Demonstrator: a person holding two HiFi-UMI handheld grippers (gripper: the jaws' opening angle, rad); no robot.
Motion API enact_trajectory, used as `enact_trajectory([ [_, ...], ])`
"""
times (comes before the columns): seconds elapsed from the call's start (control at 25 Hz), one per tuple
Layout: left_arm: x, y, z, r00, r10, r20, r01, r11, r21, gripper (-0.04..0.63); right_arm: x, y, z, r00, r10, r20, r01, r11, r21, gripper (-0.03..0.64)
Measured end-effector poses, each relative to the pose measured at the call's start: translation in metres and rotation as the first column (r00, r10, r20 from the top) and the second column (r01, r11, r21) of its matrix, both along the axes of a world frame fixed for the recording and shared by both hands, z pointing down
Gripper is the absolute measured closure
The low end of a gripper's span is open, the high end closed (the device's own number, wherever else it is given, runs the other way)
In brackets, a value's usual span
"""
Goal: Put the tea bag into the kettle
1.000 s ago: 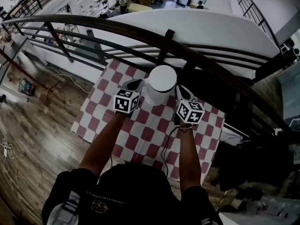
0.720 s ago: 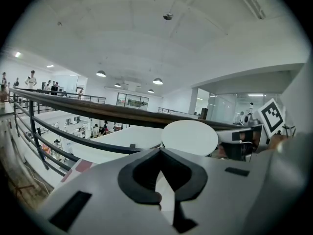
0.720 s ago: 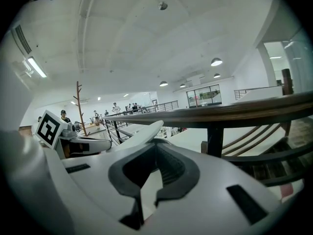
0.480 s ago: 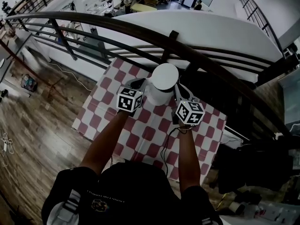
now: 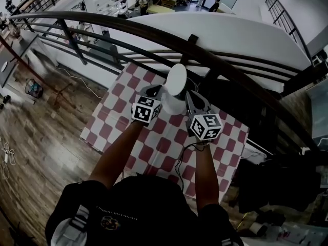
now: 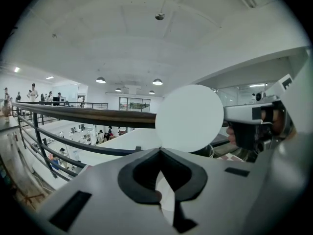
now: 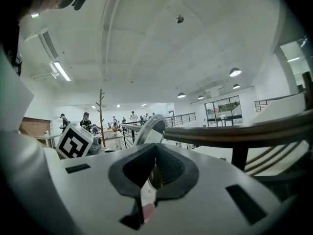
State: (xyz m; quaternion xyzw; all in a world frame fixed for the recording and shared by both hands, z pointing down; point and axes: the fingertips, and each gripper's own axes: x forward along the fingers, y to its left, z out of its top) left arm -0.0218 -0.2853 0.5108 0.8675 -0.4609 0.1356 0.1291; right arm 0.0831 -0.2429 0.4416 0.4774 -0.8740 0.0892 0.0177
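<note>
Head view: kettle (image 5: 171, 104) is stood on the checkered tabletop (image 5: 118, 122) between left claw (image 5: 152, 94) and right claw (image 5: 188, 97), with its lid (image 5: 177, 79) tilted up.
Left gripper view: left claw (image 6: 160, 153) is clenched, and no grasped item can be made out.
Right gripper view: right claw (image 7: 155, 148) is clamped on the lid (image 7: 150, 128) edge.

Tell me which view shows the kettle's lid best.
The left gripper view: the lid faces it as a broad white disc. The head view shows it tilted above the kettle. The right gripper view sees only its rim, edge-on, clamped in the right gripper.
</note>
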Motion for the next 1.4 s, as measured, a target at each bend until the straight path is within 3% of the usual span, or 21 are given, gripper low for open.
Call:
enact_trajectory([
  [0.2,-0.001,0.011,-0.005,0.994,0.006,-0.108,-0.012,0.998,-0.054,0.592,0.01,0.01,0.009,1.0,0.018,-0.001,-0.018,1.0,-0.015,0.604],
  [0.36,0.003,0.034,-0.005,0.997,0.053,-0.054,-0.052,0.999,0.006,0.592,0.018,0.016,0.02,0.999,0.036,0.004,-0.036,0.999,-0.037,0.604],
  [0.96,0.033,0.06,0.014,0.991,0.131,-0.002,-0.131,0.99,-0.042,0.591,0.049,0.037,0.029,0.994,0.108,0.011,-0.107,0.992,-0.062,0.604],
  [1.4,0.083,0.081,0.024,0.968,0.249,0.011,-0.248,0.967,-0.059,0.591,0.109,0.071,0.042,0.967,0.253,0.019,-0.251,0.964,-0.086,0.604],
])
